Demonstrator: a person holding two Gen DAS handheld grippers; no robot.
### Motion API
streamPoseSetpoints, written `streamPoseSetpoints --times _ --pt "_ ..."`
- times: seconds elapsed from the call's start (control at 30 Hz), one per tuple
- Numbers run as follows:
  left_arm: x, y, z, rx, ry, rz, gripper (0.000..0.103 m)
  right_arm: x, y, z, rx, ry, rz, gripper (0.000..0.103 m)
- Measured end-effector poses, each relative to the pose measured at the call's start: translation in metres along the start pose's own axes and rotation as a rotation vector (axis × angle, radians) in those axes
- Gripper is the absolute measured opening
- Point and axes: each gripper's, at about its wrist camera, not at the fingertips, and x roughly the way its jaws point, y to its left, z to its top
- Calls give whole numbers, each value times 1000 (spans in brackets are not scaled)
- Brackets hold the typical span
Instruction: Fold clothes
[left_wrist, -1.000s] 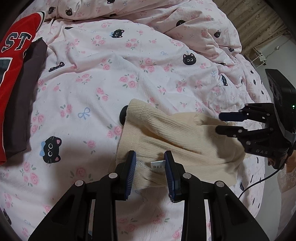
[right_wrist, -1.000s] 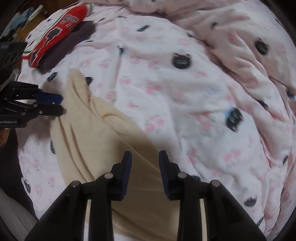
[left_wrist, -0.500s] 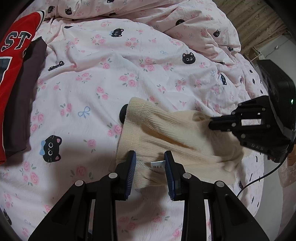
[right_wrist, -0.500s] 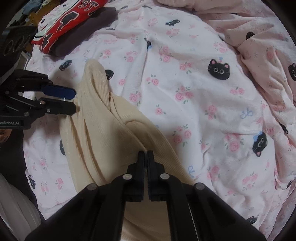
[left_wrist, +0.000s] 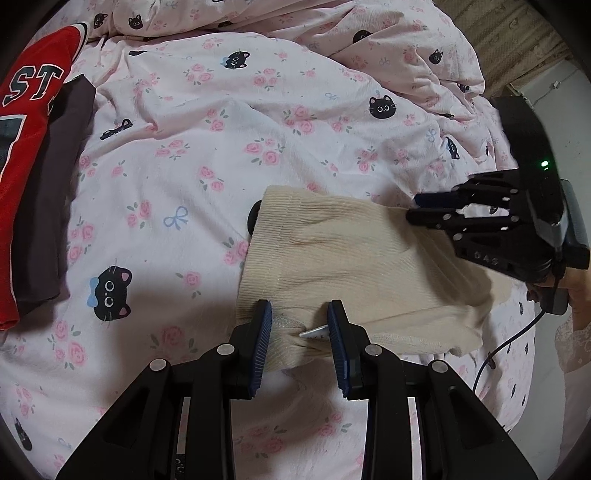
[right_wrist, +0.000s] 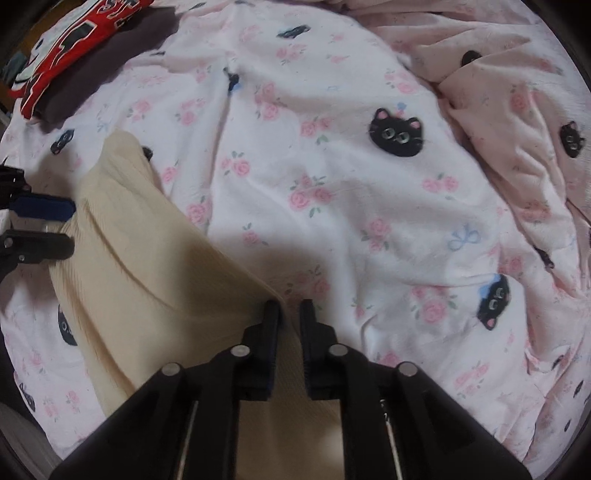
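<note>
We look down on a bed covered by a pink bedspread (left_wrist: 192, 155) printed with roses, bows and black cat faces. In the middle of the bedspread lies a cream ribbed garment (left_wrist: 354, 258), folded over into a rough rectangle, with a few soft creases across it.

Our left gripper (left_wrist: 299, 332) sits at the near edge of the garment. Its jaws stand a little apart, with a bunched bit of the hem and a small white label (left_wrist: 316, 332) between them; we cannot tell whether the pads press on the cloth.

Our right gripper (right_wrist: 290, 314) hangs over the opposite end of the garment. Its jaws are narrow and are opening, with cream cloth showing in the gap below them; the pads do not seem to pinch it.

Well away from the garment, at the far left corner of the bedspread, a red jersey (left_wrist: 29, 122) with white lettering lies on top of a dark folded garment (left_wrist: 48, 206).
</note>
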Motion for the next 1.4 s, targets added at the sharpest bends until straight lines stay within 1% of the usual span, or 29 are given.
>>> streamPoseSetpoints --times 0.03,0.1,0.17,0.27,0.3,0.4,0.47,0.57,0.7,0.73,0.8,0.93,1.1,1.23,1.4 --pt "-1 1 0 0 -2 3 27 -6 -5 -2 16 -21 -15 22" --pt "-6 3 0 -6 -16 6 27 -20 -15 -7 52 -62 -45 22" --pt "-12 9 1 -16 -45 31 27 -37 -25 -14 89 -103 -35 22" --pt "-19 20 5 -44 -75 57 27 -62 -17 -32 70 -154 -1 22" --pt "-21 24 6 -58 -84 56 27 -68 -5 -34 60 -167 9 22" --pt "-22 37 9 -93 -92 62 27 -71 63 -26 31 -191 34 22" --pt "-19 42 10 -108 -76 51 27 -71 87 -40 27 -201 55 22" --pt "-16 45 10 -114 -53 22 27 -78 107 -72 47 -232 134 22" --pt "-19 42 8 -93 -58 24 27 -68 133 -112 85 -244 231 22" --pt "-19 41 8 -89 -58 25 28 -64 139 -120 95 -244 248 22" --pt "-19 41 7 -80 -55 24 27 -52 148 -130 121 -237 256 22" --pt "-21 37 4 -36 -55 32 27 -35 149 -138 202 -249 268 22" --pt "-14 31 -2 28 -31 50 28 -30 136 -137 295 -310 250 22" --pt "-8 25 -4 84 -18 67 32 -33 131 -133 311 -342 233 22" --pt "-6 21 -4 120 -19 89 32 -31 131 -129 317 -338 231 22"
